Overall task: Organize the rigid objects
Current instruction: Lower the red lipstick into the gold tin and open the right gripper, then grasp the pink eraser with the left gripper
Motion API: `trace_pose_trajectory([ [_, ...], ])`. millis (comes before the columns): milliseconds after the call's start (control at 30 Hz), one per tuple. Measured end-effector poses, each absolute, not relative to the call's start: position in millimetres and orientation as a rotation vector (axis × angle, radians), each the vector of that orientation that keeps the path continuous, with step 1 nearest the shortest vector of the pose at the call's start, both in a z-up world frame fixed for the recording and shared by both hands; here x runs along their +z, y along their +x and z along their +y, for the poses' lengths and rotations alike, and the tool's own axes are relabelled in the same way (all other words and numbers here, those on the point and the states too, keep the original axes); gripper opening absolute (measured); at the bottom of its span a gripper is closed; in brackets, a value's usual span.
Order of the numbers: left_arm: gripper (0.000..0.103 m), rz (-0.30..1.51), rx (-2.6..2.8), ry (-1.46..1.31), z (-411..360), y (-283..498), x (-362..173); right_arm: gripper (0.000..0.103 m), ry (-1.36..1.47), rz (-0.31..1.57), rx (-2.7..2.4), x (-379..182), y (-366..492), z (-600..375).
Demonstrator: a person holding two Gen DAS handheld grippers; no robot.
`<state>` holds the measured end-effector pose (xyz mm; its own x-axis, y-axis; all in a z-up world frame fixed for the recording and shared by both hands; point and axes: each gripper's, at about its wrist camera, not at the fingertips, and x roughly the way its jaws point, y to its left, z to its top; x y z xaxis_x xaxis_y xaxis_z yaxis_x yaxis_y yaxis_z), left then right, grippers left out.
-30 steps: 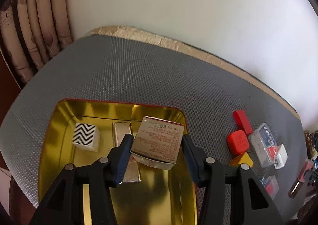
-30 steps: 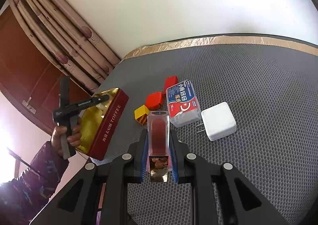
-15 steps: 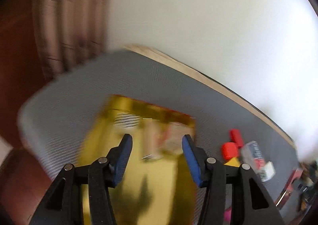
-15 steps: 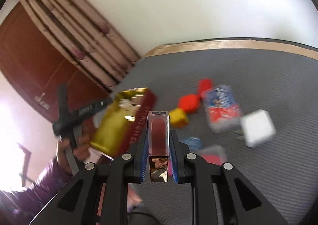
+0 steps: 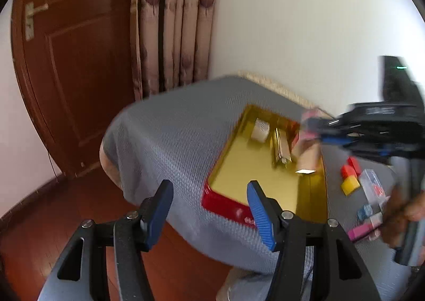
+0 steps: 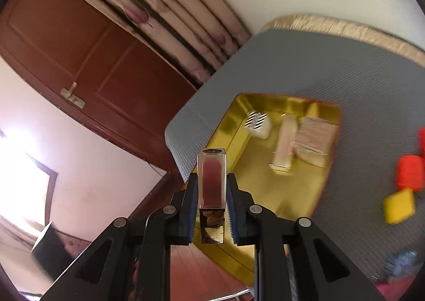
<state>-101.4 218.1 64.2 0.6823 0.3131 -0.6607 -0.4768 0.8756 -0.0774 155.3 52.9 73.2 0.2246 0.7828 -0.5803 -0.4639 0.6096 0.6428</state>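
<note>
Lip gloss tube (image 6: pixel 211 178) clamped in right gripper (image 6: pixel 211 194), lower centre, in front of gold tin (image 6: pixel 233 141). Left gripper (image 5: pixel 209 210) empty, jaws opening, bottom of frame.

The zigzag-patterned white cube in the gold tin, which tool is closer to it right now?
Right, probably. The right tool, shut on a lip gloss tube, hangs over the gold tin near the cube. The left tool, empty and opening, sits back beyond the tin's red rim.

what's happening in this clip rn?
A person is sorting small items into a gold tin on a grey table. The right claw is clamped on a lip gloss tube, carrying it toward the tin. The left claw is empty, its jaws opening. Coloured blocks wait outside the tin.
</note>
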Motion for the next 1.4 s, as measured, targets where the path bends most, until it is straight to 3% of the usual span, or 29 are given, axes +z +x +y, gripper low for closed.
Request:
trace_pose_trajectory([
  [700,0.059,0.877,0.420,-0.257,226,-83,32,0.021,0.349,1.190,0.759,14,214,131],
  [1000,0.059,0.893,0.418,-0.238,224,-82,30,0.022,0.354,1.133,0.777,32,206,126],
  [1133,0.059,0.904,0.414,-0.223,223,-82,29,0.038,0.389,1.028,0.792,56,186,96],
  [1200,0.059,0.902,0.414,-0.214,222,-82,30,0.053,0.407,0.952,0.785,65,166,69],
  [1333,0.059,0.875,0.412,-0.184,216,-85,36,0.060,0.390,0.807,0.684,68,110,-10],
  [1400,0.059,0.860,0.402,-0.159,209,-87,40,0.072,0.314,0.748,0.565,64,80,-51],
])
